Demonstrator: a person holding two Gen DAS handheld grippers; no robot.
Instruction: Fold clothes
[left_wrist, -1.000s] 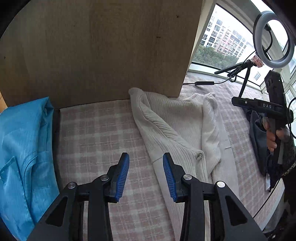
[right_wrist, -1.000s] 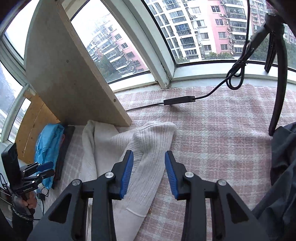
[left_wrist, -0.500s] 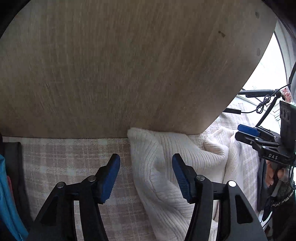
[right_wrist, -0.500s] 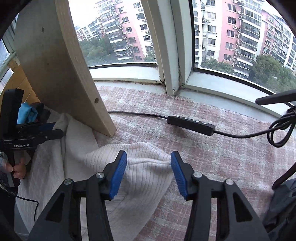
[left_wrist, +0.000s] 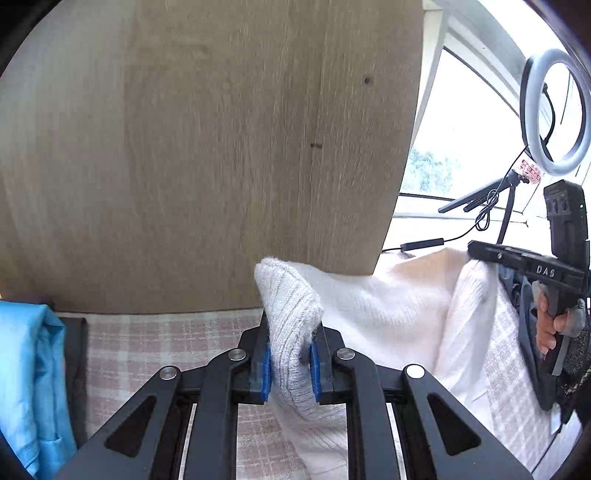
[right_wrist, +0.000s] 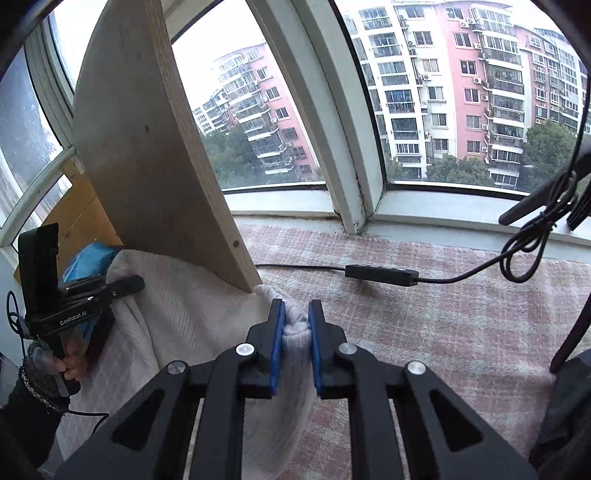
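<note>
- Pink-checked cloth is covering the surface under a bay window, with apartment blocks showing outside.
- An upright wooden board is filling the upper left of the left wrist view, its foot meeting the cloth.
- The cream ribbed sweater is lying along the board's foot, its long axis running left to right across that view, from one gripped end to the other.
- The left gripper is closing narrow, its blue pads pinching a rounded knit fold at centre frame.
- The right gripper is likewise closing on a knit corner just beside the board's edge.
- A blue garment is sitting at the lower left edge.
- A ring light is standing at the upper right.
</note>
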